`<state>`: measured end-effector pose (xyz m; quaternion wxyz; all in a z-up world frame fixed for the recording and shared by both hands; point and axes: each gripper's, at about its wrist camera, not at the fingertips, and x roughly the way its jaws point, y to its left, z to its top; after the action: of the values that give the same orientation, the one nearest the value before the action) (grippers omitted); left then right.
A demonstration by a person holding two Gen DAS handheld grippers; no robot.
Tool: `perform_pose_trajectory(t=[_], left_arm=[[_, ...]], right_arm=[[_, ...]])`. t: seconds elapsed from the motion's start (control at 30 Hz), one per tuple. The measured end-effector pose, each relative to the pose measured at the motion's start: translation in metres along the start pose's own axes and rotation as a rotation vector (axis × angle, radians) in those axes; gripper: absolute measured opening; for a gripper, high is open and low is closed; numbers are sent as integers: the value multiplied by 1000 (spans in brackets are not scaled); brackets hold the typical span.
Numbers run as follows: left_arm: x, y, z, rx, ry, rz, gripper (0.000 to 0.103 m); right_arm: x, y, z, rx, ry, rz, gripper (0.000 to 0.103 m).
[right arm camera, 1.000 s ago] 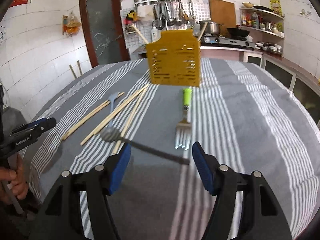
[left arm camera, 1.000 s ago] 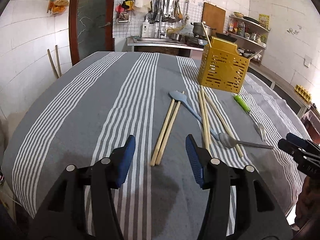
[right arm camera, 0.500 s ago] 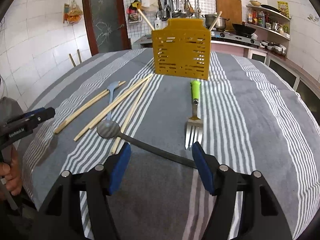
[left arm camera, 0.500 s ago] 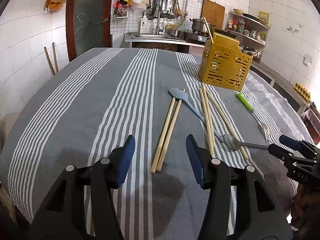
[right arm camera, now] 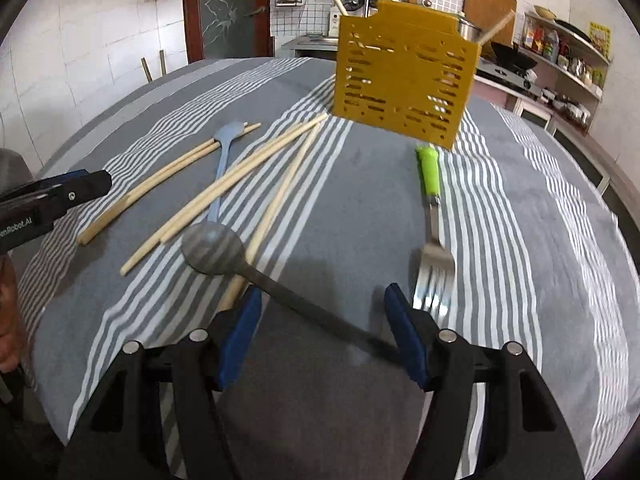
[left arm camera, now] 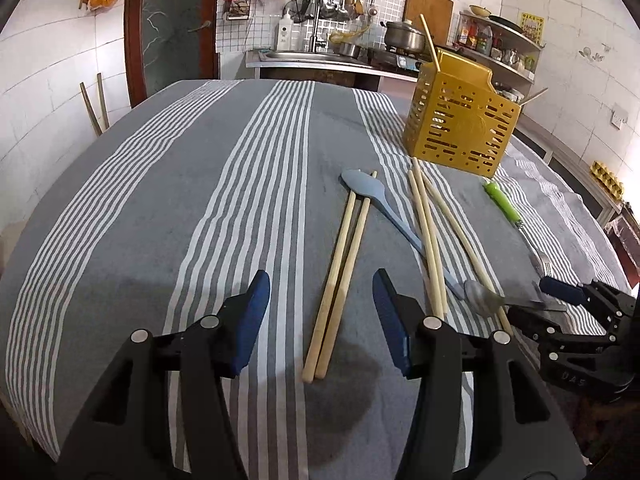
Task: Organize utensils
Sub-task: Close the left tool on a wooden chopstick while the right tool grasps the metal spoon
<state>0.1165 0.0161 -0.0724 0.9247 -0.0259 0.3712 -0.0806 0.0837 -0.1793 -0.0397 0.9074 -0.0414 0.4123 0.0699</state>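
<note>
The left gripper (left arm camera: 321, 312), jaws wide, hovers over one pair of pale wooden chopsticks (left arm camera: 340, 276). The right gripper (right arm camera: 322, 334), jaws wide, straddles the dark handle of a dull metal spoon (right arm camera: 212, 250); contact cannot be told. Beyond lie three more loose chopsticks (right arm camera: 224, 192) across a slim blue spatula (left arm camera: 370, 194), and one green-handled fork (right arm camera: 434, 236). Farthest on the striped cloth (left arm camera: 160, 184) stands the perforated yellow holder (right arm camera: 404, 76), two sticks inside.

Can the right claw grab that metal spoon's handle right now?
Probably yes. The right claw is open, and the metal spoon's handle already runs between its fingers, with nothing lying over it there. The spoon's bowl rests on a chopstick, which might shift.
</note>
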Motion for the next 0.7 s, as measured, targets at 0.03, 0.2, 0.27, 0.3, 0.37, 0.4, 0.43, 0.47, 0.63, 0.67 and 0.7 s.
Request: perform_pose_trajectory(t=[0.03, 0.2, 0.27, 0.3, 0.37, 0.4, 0.43, 0.47, 0.63, 0.67, 0.7], left_arm=[[2, 0, 3, 2, 1, -1, 52], [16, -5, 21, 14, 13, -9, 54], [27, -8, 30, 23, 28, -14, 54], [31, -9, 33, 24, 34, -16, 54], [42, -10, 42, 31, 51, -12, 54], [49, -12, 47, 42, 60, -14, 54], [54, -12, 51, 47, 66, -15, 54], [59, -12, 54, 49, 76, -18, 54], [80, -13, 64, 75, 142, -53, 53], [84, -14, 66, 91, 155, -59, 53], [86, -14, 67, 94, 163, -65, 50]], right_arm=[[3, 2, 5, -13, 1, -5, 64], [21, 0, 31, -21, 16, -64, 64], [30, -6, 40, 0, 36, -85, 64], [35, -9, 45, 4, 50, -82, 61], [45, -16, 56, 18, 77, -61, 60], [48, -17, 60, 16, 84, -56, 56], [52, -19, 65, 17, 94, -45, 51], [55, -21, 68, 23, 101, -36, 46], [73, -31, 87, 41, 132, 21, 13], [77, -32, 90, 48, 138, 31, 12], [79, -34, 92, 50, 140, 36, 9]])
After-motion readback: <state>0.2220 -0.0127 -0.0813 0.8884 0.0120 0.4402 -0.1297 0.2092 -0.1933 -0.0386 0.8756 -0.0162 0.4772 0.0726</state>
